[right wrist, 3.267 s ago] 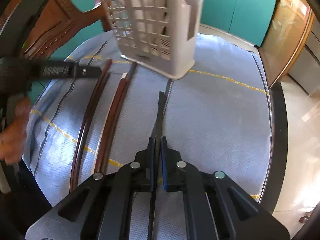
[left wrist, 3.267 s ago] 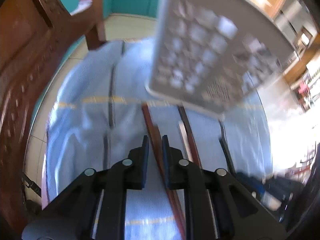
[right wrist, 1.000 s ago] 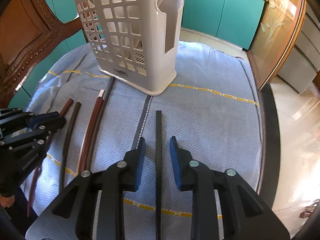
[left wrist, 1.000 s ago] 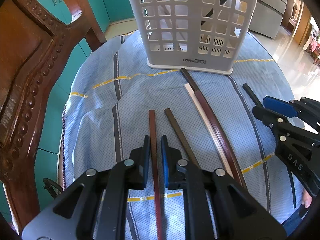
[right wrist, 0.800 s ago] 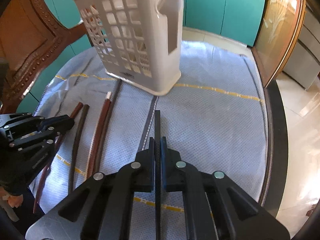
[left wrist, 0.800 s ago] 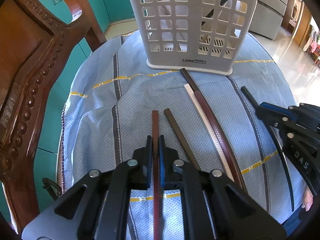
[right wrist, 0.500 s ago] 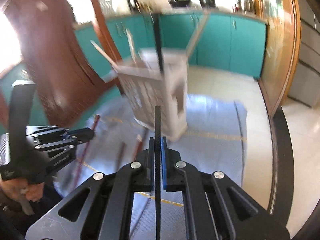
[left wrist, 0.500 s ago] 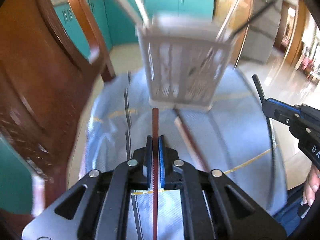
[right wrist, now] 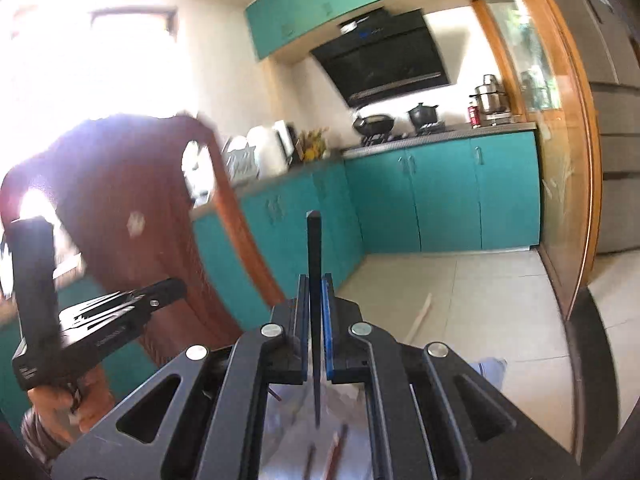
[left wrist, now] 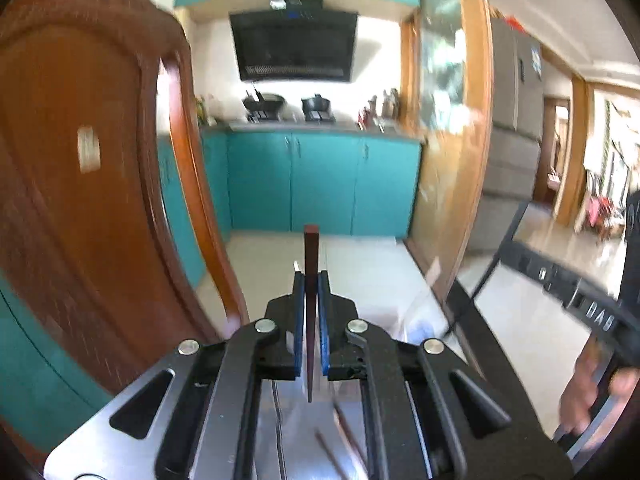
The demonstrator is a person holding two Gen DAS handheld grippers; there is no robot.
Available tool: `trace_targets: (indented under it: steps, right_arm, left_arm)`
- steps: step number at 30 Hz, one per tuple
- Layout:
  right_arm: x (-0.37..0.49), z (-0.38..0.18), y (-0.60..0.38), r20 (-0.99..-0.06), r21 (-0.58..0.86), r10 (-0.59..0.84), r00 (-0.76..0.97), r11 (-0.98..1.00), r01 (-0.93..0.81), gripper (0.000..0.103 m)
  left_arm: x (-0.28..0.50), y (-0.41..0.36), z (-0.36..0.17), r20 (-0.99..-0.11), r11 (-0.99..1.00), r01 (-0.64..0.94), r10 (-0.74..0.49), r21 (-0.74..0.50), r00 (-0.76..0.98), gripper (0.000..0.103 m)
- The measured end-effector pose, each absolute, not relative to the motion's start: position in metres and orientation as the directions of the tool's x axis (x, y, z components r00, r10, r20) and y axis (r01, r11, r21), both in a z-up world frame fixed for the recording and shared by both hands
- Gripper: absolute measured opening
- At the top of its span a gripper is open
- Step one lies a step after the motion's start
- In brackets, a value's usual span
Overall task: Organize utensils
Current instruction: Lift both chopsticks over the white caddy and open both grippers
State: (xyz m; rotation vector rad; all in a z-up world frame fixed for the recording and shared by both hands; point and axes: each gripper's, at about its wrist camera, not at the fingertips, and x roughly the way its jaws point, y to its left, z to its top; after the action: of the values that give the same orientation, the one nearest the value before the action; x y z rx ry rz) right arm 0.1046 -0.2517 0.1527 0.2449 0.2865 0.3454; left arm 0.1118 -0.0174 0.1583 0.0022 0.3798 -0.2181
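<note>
Left claw [left wrist: 308, 292]: clamped on red chopstick [left wrist: 310, 256], long axis forward along fingers.
Right claw [right wrist: 315, 296]: clamped on black chopstick [right wrist: 314, 248], same axis.
Holder: unseen, probably below both.

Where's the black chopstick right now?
In the right wrist view the black chopstick is clamped between the right tongs, its end sticking up at picture centre against the teal cabinets.
</note>
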Motion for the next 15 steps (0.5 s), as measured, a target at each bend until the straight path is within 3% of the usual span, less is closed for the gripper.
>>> trace_targets:
  steps: [6,10,15]
  right_arm:
    - [0.135,0.150,-0.276,-0.173,0.364,0.257,0.951,0.914,-0.181,0.007]
    - [0.148,0.131,-0.283,-0.172,0.380,0.231,0.958,0.912,-0.152,0.007]
    - [0.158,0.110,-0.274,-0.243,0.315,0.212,0.947,0.940,-0.130,0.007]
  left_arm:
    - [0.157,-0.028,0.192,-0.311,0.985,0.159,-0.171,-0.063,0.935,0.007]
    - [0.182,-0.042,0.162,-0.349,0.987,0.148,-0.163,-0.068,0.923,0.007]
    - [0.208,-0.056,0.105,-0.440,0.989,0.141,-0.149,-0.050,0.885,0.007]
